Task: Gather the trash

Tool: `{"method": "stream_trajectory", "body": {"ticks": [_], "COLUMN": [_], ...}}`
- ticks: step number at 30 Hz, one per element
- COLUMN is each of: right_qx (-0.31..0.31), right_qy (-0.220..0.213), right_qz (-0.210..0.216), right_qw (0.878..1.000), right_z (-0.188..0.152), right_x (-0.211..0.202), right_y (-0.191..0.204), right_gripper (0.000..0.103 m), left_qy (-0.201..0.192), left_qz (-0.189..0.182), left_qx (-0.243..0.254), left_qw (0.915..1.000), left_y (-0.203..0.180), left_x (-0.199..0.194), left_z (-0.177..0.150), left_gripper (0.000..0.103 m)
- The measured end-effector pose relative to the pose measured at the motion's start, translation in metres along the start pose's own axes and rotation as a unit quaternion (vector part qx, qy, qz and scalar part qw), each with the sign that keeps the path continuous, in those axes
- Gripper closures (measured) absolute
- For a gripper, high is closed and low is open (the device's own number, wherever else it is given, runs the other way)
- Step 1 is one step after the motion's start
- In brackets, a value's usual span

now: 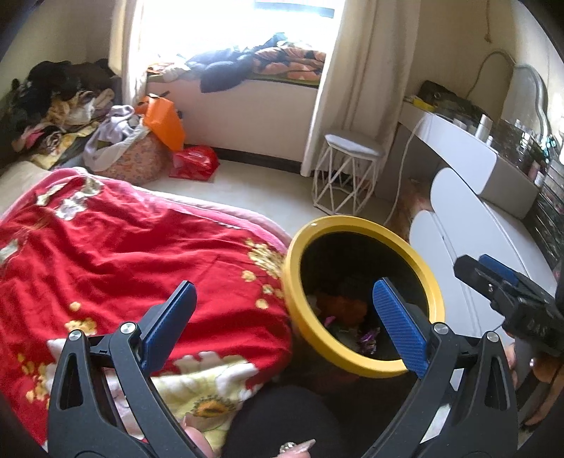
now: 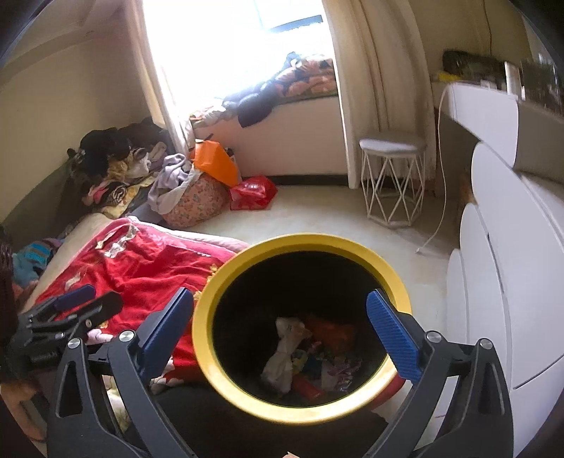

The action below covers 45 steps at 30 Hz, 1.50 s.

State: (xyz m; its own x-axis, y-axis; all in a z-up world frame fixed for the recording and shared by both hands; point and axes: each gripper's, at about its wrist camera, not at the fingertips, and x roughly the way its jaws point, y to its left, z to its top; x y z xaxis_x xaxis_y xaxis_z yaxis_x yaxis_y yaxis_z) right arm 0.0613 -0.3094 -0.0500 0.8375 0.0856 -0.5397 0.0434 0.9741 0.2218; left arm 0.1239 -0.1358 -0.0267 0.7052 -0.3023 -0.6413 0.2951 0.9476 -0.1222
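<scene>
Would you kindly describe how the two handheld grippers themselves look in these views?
Both are alike. The left gripper and the right gripper each have two glossy black arms with triangular cut-outs and silver round bolt heads. Each arm ends in a flat blue pad with a fine ribbed texture. No cables show, and I can read no markings.

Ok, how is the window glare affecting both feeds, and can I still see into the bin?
Left wrist view: window blown out white, bin interior mostly dark. Right wrist view: same glare, dresser top blurred, but trash inside the bin reads clearly between the open right claw.
</scene>
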Motion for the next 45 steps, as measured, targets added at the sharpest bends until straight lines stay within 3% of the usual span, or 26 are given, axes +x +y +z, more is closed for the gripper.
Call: {"method": "stream_trajectory", "body": {"ticks": [13, 23, 45], "right_qx": [-0.044, -0.044, -0.046], "right_qy": [-0.108, -0.184, -0.182], "right_qz": [0.011, 0.001, -0.007], "right_qw": [0.993, 0.982, 0.982], "right_z": [-0.021, -0.039, -0.052], "right_x": [-0.033, -0.049, -0.040], "right_y": [0.050, 0.057, 0.060], "right_gripper": [0.007, 0.007, 0.007], "left_qy": [-0.064, -0.109, -0.120], "left_qz": [0.073, 0.090, 0.092], "left_qx": [-0.030, -0.030, -0.029], "left_qw": [0.9948, 0.9895, 0.9881], "left_y": [0.040, 0.044, 0.044], "left_x": [-0.057, -0.081, -0.082], "left_z": [-0.020, -0.050, -0.056], "left_gripper": [0.011, 0.011, 0.011]}}
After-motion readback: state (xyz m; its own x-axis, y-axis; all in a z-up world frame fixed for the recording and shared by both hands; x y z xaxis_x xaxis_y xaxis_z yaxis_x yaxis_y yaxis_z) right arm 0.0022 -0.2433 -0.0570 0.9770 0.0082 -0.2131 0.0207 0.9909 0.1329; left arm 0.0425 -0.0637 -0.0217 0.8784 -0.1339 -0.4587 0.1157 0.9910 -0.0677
